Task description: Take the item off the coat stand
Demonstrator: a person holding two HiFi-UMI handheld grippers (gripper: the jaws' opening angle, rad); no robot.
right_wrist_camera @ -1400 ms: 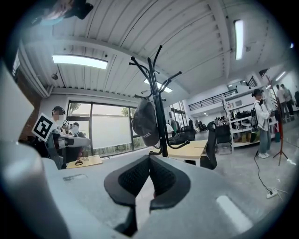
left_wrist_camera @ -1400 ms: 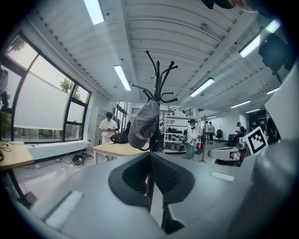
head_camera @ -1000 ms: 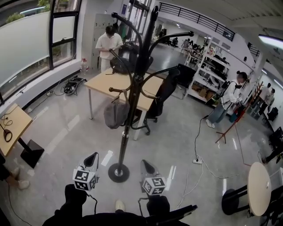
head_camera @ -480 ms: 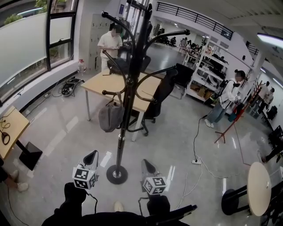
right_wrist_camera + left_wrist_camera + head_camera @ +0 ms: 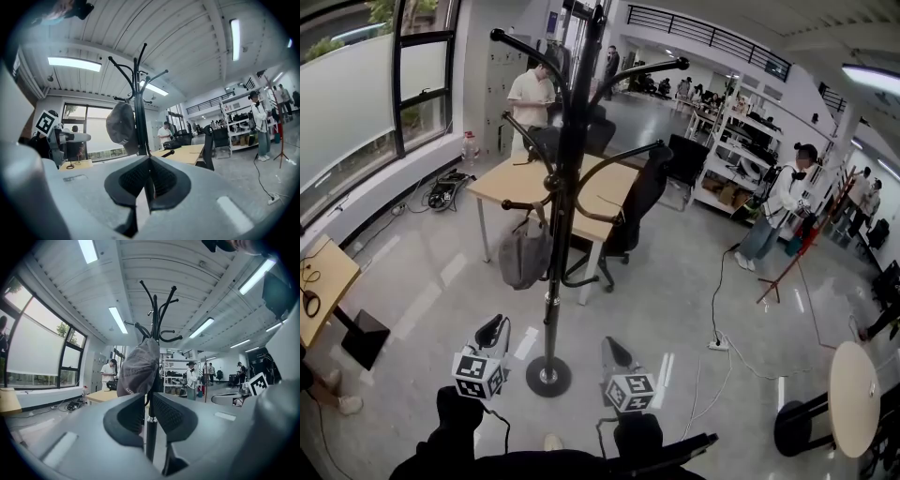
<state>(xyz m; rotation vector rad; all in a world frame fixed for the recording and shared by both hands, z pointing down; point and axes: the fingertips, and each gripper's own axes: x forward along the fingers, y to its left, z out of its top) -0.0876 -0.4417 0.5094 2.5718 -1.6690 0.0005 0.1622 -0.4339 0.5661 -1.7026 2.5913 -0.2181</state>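
Note:
A black coat stand (image 5: 555, 234) rises from a round base (image 5: 547, 375) on the floor just ahead of me. A grey cap (image 5: 525, 251) hangs from a low hook on its left side. Both grippers are held low, short of the base and apart from the stand. The left gripper (image 5: 492, 330) points up at the cap (image 5: 138, 366); its jaws are opening, with a narrow gap and nothing between them (image 5: 148, 397). The right gripper (image 5: 612, 352) is shut and empty (image 5: 149, 161). In the right gripper view the cap (image 5: 121, 124) hangs left of the pole (image 5: 139, 103).
A wooden table (image 5: 520, 178) and a black office chair (image 5: 642, 202) stand behind the stand. A person in white (image 5: 530, 98) is at the table, another (image 5: 783, 206) at the right. A cable with a power strip (image 5: 717, 342) lies on the floor. A round table (image 5: 853, 384) is near right.
In the head view the coat stand and cap have drifted left and stand slightly taller in the frame. Both grippers stay in about the same low spot.

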